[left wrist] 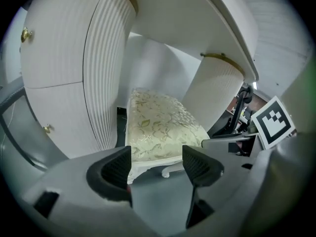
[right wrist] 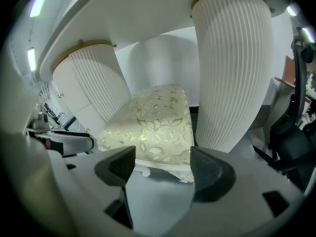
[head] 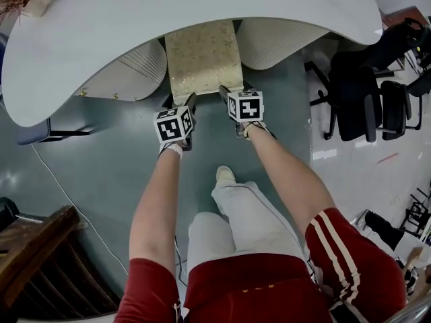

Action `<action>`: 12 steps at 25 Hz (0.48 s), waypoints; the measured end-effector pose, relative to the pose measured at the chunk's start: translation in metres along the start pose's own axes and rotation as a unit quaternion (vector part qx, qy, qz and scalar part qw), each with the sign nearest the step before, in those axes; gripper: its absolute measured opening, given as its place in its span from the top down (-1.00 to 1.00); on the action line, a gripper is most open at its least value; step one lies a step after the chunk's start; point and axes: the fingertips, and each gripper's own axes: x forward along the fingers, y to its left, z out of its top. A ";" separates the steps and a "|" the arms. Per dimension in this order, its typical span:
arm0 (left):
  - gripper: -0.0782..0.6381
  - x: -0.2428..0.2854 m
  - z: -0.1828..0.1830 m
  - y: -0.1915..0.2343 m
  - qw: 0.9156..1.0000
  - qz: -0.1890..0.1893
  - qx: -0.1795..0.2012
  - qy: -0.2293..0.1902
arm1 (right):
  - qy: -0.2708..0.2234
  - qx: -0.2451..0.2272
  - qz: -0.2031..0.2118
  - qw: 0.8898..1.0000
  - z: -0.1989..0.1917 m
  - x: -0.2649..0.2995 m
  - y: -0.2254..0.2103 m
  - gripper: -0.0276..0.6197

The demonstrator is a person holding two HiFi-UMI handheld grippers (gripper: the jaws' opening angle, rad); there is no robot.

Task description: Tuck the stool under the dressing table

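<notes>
The stool (head: 203, 59), with a cream and gold floral seat, stands in the knee gap of the white dressing table (head: 168, 12), its far half hidden under the curved top. My left gripper (head: 188, 106) is at the stool's near left corner and my right gripper (head: 227, 94) at its near right corner. In the left gripper view the seat (left wrist: 160, 127) and a white leg lie just beyond the open left gripper (left wrist: 157, 164). The right gripper view shows the seat (right wrist: 155, 120) past the open right gripper (right wrist: 163, 167). Nothing sits between either pair of pads.
Ribbed white pedestals (head: 145, 62) (head: 283, 42) flank the stool closely on both sides. Black office chairs (head: 367, 93) stand at the right and dark wooden furniture (head: 34, 247) at the lower left. A thin cable (head: 60, 187) crosses the grey floor. The person's shoe (head: 225, 175) is behind the grippers.
</notes>
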 end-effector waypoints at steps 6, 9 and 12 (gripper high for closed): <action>-0.10 -0.047 0.016 -0.025 1.000 -0.019 0.005 -0.009 | -0.002 -0.028 0.024 0.999 0.012 -0.045 0.032 -0.11; -0.10 -0.079 0.027 -0.040 0.999 -0.025 0.010 -0.017 | -0.003 -0.025 0.021 0.999 0.016 -0.076 0.041 -0.11; -0.10 -0.117 0.034 -0.048 0.999 -0.028 0.019 -0.019 | -0.001 -0.027 0.019 0.999 0.017 -0.111 0.053 -0.10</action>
